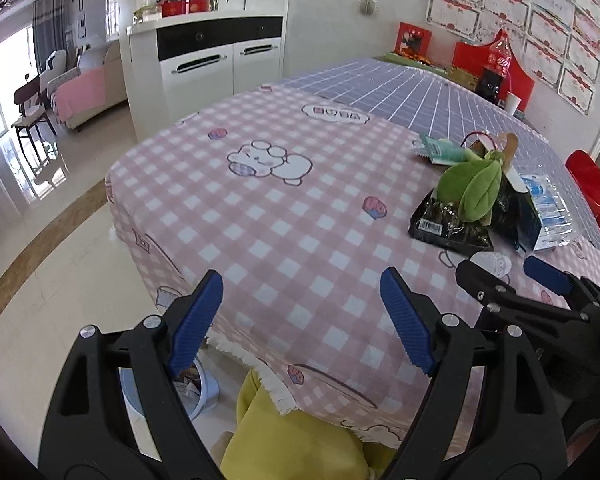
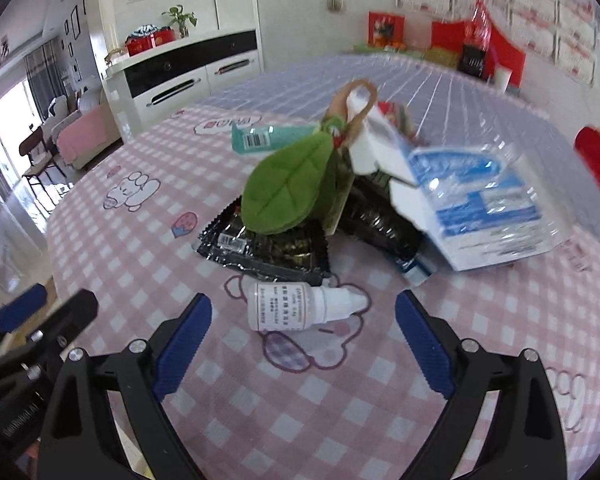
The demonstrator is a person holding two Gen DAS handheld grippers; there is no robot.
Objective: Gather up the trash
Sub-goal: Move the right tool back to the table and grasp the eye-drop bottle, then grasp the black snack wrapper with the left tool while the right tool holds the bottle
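A trash pile lies on the pink checked tablecloth [image 2: 260, 408]: a small white dropper bottle [image 2: 300, 306], a black foil wrapper [image 2: 268, 248], a green plush leaf [image 2: 288, 184], a crushed clear water bottle with a blue label [image 2: 484, 204], a white box [image 2: 374, 142] and a teal packet [image 2: 256, 138]. My right gripper [image 2: 302, 344] is open, its fingers on either side of the dropper bottle, just short of it. My left gripper [image 1: 302, 316] is open and empty over the table's near edge. The pile [image 1: 476, 200] and right gripper [image 1: 512, 276] lie to its right.
A blue bin [image 1: 204, 390] with trash stands on the floor below the table edge. Yellow fabric [image 1: 284, 440] shows under the cloth. A cola bottle [image 1: 500, 60], red boxes and a white cup [image 1: 512, 102] stand at the table's far end. A white cabinet [image 1: 220, 56] stands behind.
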